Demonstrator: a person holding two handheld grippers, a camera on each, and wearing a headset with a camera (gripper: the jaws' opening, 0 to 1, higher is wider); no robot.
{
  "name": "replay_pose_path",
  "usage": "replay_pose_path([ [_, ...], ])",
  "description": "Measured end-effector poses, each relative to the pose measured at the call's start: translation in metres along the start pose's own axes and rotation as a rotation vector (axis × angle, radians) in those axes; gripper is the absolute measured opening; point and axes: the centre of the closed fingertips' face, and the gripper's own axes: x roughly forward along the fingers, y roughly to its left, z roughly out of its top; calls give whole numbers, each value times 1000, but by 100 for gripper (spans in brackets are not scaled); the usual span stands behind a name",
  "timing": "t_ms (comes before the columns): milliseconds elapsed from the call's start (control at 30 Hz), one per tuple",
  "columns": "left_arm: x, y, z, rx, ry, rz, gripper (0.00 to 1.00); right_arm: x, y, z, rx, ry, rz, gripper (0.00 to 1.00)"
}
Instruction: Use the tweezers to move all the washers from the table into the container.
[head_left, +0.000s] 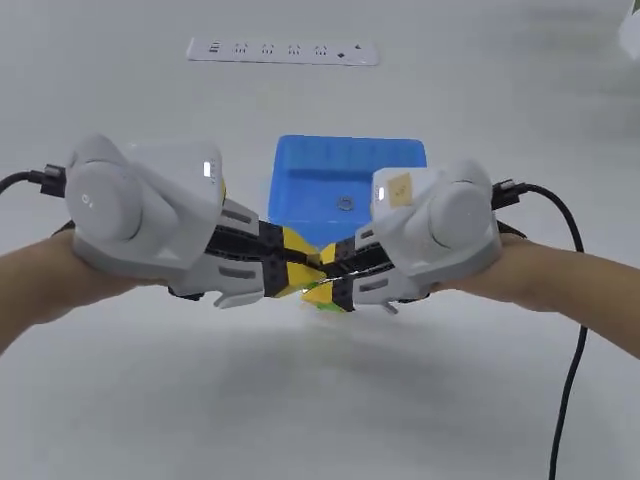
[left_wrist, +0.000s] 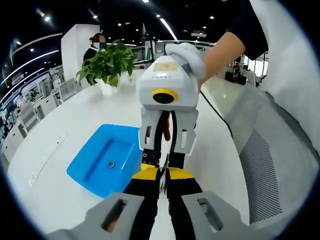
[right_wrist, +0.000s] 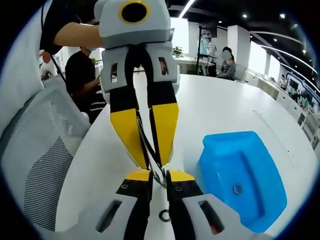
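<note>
My two grippers meet tip to tip in front of the blue container (head_left: 300, 165). The left gripper (head_left: 300, 272) is shut on the thin dark tweezers (right_wrist: 150, 145), which run between its yellow jaws toward me in the right gripper view. Just below, the right gripper (right_wrist: 159, 177) has its jaws drawn in on the tweezers' lower end. One washer (right_wrist: 164, 216) lies on the white table under my right jaws. Another washer (head_left: 345, 204) lies inside the container (right_wrist: 250, 165). From the left gripper view, that washer (left_wrist: 110, 164) sits on the container's floor (left_wrist: 95, 150), left of the left gripper (left_wrist: 163, 176).
A white power strip (head_left: 282, 50) lies at the table's far side. A black cable (head_left: 575, 310) trails off the right gripper. A potted plant (left_wrist: 107, 62) stands further along the table. A mesh chair (right_wrist: 45, 150) is close behind the person, and other people sit in the background.
</note>
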Motion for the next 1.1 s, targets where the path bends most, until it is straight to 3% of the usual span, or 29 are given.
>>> replay_pose_path([
  [200,-1,4,-1,-1,8,17,8,0,-1,1,-69,-1,-8,10],
  [333,-1,6,-4,22,25,38,9,1,-3,1,-81,-10,-18,9],
  [500,-1,6,-10,-2,51,62,10,2,-3,2,-90,-26,-30,9],
  [600,-3,1,-6,-37,26,48,16,0,-3,1,-74,-40,-27,9],
  [867,-22,-1,-6,-50,13,109,18,-7,-12,6,-8,-97,-52,8],
  [967,-32,-1,-8,-63,7,146,18,-9,-14,8,6,-107,-56,8],
  [1100,-47,3,-11,-122,-17,208,19,-11,-12,11,14,-111,-52,8],
])
